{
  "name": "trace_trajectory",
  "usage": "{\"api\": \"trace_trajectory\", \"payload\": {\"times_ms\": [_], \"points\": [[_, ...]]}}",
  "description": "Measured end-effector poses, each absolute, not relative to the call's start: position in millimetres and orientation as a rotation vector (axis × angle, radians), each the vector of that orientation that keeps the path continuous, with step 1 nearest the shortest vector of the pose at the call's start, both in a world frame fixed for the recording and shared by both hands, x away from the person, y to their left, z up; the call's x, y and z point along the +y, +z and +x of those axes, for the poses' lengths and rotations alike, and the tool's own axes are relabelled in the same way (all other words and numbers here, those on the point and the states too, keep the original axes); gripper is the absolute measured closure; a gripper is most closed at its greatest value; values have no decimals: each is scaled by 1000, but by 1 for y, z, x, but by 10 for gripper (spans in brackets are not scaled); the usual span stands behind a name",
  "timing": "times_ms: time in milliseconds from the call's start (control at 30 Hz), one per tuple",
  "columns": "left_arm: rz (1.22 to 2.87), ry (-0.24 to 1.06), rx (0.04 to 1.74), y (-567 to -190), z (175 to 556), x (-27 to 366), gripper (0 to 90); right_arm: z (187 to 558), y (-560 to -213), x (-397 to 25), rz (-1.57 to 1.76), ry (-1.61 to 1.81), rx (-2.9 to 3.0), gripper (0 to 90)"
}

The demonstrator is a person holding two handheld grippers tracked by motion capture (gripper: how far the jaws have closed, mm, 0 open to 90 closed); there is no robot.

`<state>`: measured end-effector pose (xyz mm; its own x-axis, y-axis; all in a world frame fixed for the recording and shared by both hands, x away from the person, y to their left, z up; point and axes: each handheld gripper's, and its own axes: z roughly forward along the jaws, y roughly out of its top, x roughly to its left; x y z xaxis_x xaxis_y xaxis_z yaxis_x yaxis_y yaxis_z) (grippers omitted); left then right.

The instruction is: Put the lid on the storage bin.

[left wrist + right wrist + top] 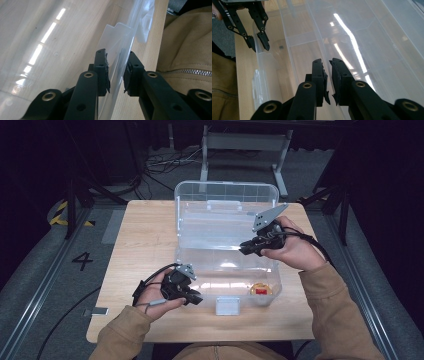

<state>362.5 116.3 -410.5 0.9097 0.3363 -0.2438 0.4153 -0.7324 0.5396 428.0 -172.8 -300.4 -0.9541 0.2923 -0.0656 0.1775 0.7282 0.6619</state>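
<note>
A clear plastic storage box (200, 262) stands on the wooden table (140, 235) with its lid (225, 195) swung up at the back. My left gripper (196, 298) is at the box's front left wall. In the left gripper view (117, 72) its jaws stand apart on either side of that clear wall (117, 47). My right gripper (244, 249) hovers over the box's inside, right of the middle. Its jaws (327, 75) are almost together with nothing between them. The right gripper view looks down on the bare box floor (352, 50) and shows the left gripper (259, 46) astride the wall.
A small round orange and red object (261, 290) lies in the box's front right corner. A white latch (226, 306) hangs on the box's front. Bare table lies left of the box. A metal frame (245, 145) and cables stand on the floor behind the table.
</note>
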Motion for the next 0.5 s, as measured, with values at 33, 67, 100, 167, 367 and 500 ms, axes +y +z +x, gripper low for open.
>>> {"api": "trace_trajectory", "payload": {"times_ms": [33, 67, 100, 167, 367, 500], "points": [[2458, -171, 537, -411, 362, 116, 754, 428, -301, -173, 376, 1036, 2765, 810], [2459, -173, 537, -410, 362, 116, 754, 427, -301, -173, 370, 1037, 2766, 810], [2458, -172, 537, -411, 362, 116, 754, 426, -301, -173, 371, 1040, 2768, 811], [2457, -172, 537, -411, 362, 116, 754, 425, -302, -174, 365, 1040, 2770, 815], [2458, -173, 539, -410, 362, 117, 754, 421, -303, -174, 348, 1040, 2777, 815], [2458, -174, 538, -410, 363, 117, 754, 417, -304, -174, 341, 1039, 2778, 816]]}}
